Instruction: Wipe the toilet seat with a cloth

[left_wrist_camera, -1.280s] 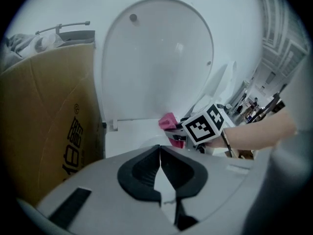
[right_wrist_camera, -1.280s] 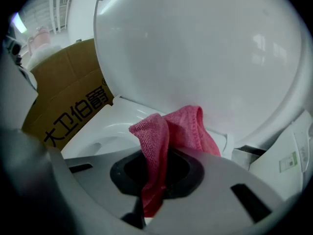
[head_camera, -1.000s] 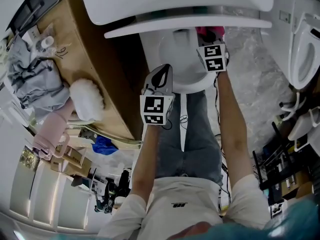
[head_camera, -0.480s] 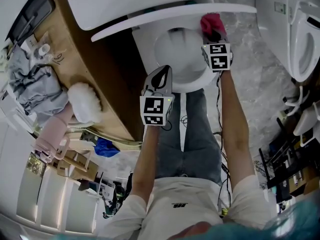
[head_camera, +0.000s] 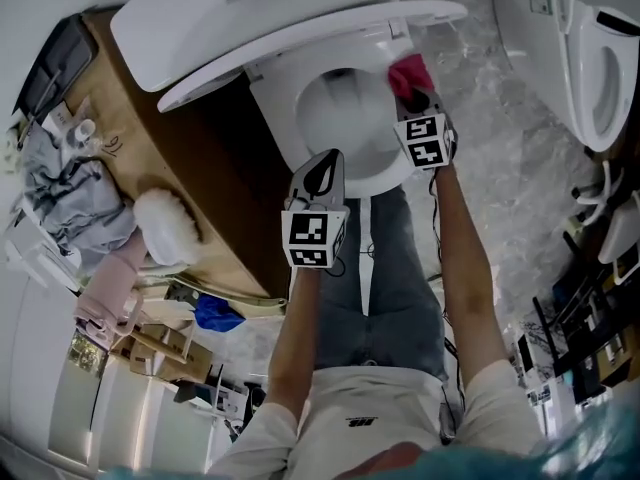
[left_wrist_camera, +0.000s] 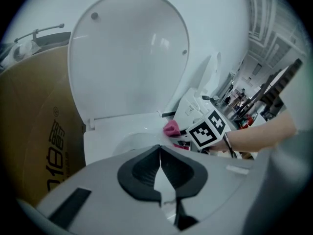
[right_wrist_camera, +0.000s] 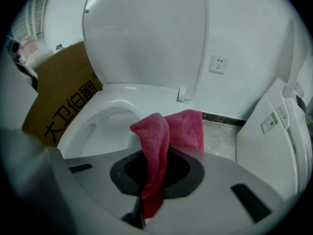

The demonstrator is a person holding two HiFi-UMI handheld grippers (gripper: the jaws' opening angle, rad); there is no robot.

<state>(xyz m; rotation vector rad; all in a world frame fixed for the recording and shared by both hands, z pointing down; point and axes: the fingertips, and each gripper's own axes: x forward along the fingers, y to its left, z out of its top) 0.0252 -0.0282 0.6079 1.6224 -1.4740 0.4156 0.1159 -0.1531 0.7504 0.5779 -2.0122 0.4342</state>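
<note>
Our right tool (head_camera: 418,103) clamps the pink cloth (head_camera: 405,71), draped on the toilet rim (head_camera: 378,175) at its 12 o'clock; our left tool (head_camera: 320,166), closed and empty, sits at 7 o'clock.

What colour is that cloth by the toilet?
Pinkish red; the cloth shows best in the right gripper view.

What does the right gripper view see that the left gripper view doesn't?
Only the right gripper view: a wall socket, and the right gripper shut on the pink cloth. Only the left gripper view: the left gripper, shut and empty, the right gripper's marker cube and the person's arm. Both: the cloth, the raised lid, the bowl and the cardboard box.
</note>
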